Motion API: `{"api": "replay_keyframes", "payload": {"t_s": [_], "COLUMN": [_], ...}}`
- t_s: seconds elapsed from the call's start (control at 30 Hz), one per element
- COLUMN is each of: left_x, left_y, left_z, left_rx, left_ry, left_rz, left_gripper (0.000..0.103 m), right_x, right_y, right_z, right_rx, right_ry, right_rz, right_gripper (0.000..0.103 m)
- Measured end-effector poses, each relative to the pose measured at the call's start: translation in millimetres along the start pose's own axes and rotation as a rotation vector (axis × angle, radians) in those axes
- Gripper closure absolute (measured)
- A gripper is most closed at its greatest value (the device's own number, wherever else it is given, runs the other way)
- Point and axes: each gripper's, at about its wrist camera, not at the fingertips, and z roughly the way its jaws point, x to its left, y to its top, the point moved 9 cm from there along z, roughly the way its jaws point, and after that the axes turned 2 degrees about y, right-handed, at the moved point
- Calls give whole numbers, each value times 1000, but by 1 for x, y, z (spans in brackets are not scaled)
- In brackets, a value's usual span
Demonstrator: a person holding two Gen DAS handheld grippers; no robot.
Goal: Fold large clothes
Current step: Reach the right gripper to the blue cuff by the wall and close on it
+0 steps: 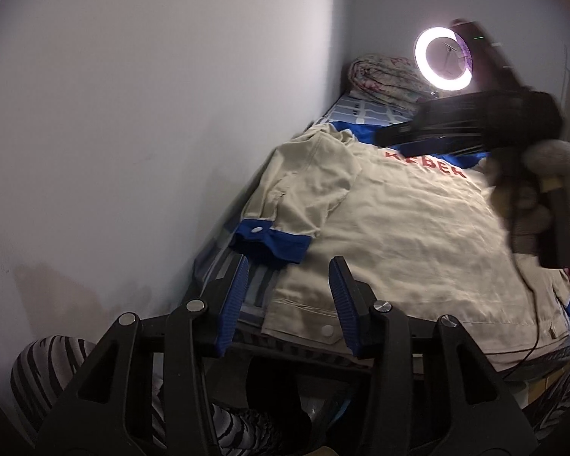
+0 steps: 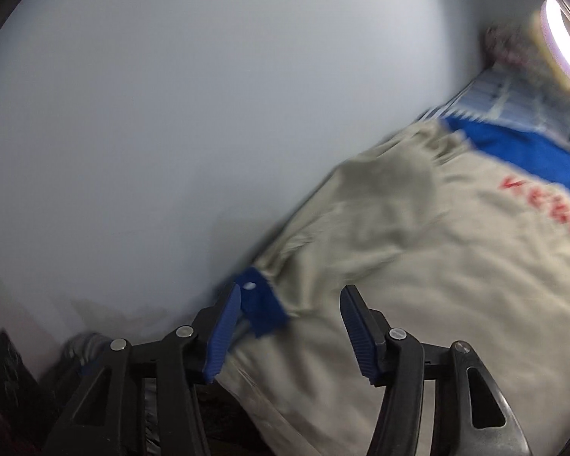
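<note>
L gripper [image 1: 290, 300]: jaws part open, blue pads apart, nothing pinched, pointing fwd and down. R gripper [image 2: 290, 332]: jaws part open, empty, angled down; seen blurred from L wrist cam, held in a hand [image 1: 528, 205].

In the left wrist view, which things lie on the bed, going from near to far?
Jacket hem → blue cuff of the folded sleeve → red lettering → blue collar band → checked sheet → rolled quilt.

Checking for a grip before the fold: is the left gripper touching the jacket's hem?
Apart. In the left wrist view, the left gripper hangs open above the jacket's hem, neither pad pressing cloth.
</note>
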Motion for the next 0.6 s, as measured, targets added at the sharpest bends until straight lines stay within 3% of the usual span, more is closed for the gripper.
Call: {"api": "replay_keyframes", "payload": {"t_s": [0.23, 0.3, 0.37, 0.6], "left_x": [16, 19, 24, 35], "left_y": [-5, -6, -8, -7], "left_z": [7, 8, 8, 7], "left_rx": [21, 25, 28, 26], "left_ry": [-14, -15, -14, -37], "left_rz": [-49, -53, -67, -124], "left_gripper": [57, 57, 57, 57], "right_x": [8, 9, 15, 50], "right_y": [25, 26, 22, -12], "right_z": [96, 120, 138, 177], "right_rx": [109, 132, 166, 267], "right_ry": [99, 80, 63, 13], "right_rz": [144, 152, 135, -20], "right_gripper": [58, 62, 66, 66]}}
